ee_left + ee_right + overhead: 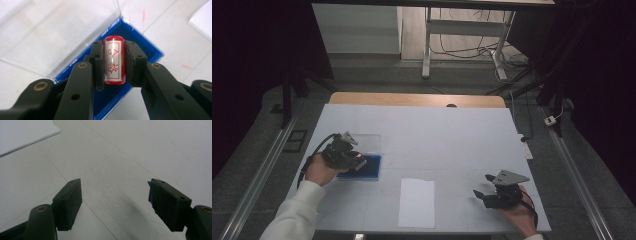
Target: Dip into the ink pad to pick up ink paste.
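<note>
A red cylindrical stamp (pixel 113 60) with red characters on its white face sits upright between the pads of my left gripper (pixel 113 62), which is shut on it. Below it lies a blue box (pixel 130 32) with a clear lid (pixel 57 32) swung open. In the high view the left gripper (pixel 356 161) hovers over the blue box (pixel 371 166) at the table's left. My right gripper (pixel 480 194) rests near the front right, jaws wide apart. In the right gripper view the gripper (pixel 115 202) holds nothing over bare white table.
A white sheet of paper (pixel 417 202) lies at the front middle of the white table (pixel 437 135); its corner (pixel 22 132) shows in the right gripper view. Beyond the table's far wooden edge stand desk legs and cables on the floor.
</note>
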